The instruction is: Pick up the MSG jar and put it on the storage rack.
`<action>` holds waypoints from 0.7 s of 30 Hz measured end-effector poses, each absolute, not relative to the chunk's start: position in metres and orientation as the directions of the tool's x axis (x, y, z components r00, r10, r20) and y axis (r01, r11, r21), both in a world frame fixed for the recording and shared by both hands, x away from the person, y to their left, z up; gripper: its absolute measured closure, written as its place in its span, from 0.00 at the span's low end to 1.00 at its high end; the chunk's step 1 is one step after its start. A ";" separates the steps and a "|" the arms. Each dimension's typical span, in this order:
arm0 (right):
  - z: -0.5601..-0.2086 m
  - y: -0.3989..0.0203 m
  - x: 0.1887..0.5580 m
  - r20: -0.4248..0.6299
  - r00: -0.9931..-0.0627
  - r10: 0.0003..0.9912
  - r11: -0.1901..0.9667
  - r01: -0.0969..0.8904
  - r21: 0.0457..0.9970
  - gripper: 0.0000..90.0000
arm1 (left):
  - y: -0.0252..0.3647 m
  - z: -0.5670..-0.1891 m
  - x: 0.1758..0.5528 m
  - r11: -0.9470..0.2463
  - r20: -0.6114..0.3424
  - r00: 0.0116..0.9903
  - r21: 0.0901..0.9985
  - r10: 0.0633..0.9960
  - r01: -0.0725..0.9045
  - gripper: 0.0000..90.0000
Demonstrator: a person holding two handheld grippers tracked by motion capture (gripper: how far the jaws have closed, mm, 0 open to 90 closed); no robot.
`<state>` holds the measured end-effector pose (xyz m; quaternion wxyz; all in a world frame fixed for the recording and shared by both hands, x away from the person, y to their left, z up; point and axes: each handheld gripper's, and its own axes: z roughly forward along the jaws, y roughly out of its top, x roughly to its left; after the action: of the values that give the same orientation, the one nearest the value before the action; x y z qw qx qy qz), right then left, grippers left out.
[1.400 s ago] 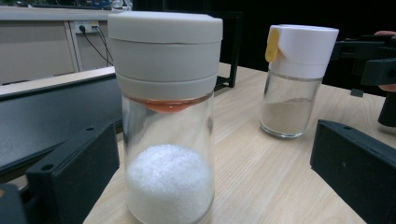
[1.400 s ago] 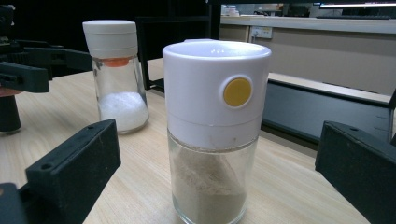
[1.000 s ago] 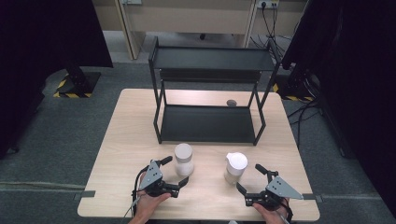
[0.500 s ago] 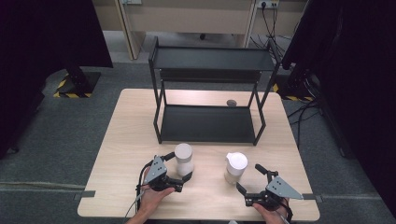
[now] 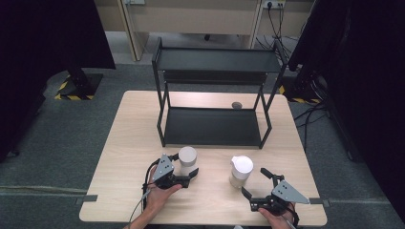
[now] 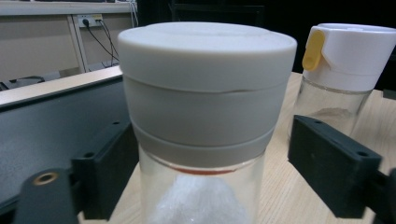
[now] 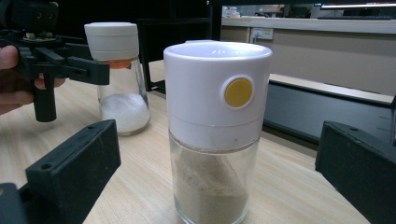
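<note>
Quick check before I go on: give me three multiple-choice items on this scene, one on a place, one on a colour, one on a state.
1. Where does the grey-lidded jar stand?
A. on the rack's top shelf
B. on the floor
C. on the table, in front of the rack

2. What colour is the button on the white-lidded jar?
A. yellow
B. red
C. blue

3. How do the jaws of the right gripper stand?
A. shut on the white-lidded jar
B. open, clear of that jar
C. shut on nothing

Answers: C, its base sits on the wood; A, the round button is plainly yellow; B, gaps show on both sides.
</note>
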<state>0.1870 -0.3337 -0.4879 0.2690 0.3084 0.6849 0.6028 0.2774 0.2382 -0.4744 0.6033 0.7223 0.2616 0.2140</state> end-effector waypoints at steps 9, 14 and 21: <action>-0.488 -0.334 0.188 0.004 -0.668 0.744 0.086 0.102 0.991 0.01 | 0.239 -0.476 0.281 -0.132 -0.004 0.764 0.984 0.646 0.117 0.38; -0.488 -0.333 0.188 0.005 -0.671 0.742 0.087 0.103 0.991 0.01 | 0.238 -0.475 0.280 -0.138 0.006 0.762 0.984 0.648 0.109 0.38; -0.488 -0.333 0.188 0.002 -0.673 0.740 0.089 0.100 0.991 0.00 | 0.237 -0.470 0.279 -0.150 0.006 0.758 0.981 0.652 0.121 0.39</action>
<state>0.1878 -0.3333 -0.4879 0.2656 0.3051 0.6884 0.6021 0.2792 0.2372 -0.4699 0.5947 0.7248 0.2668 0.2230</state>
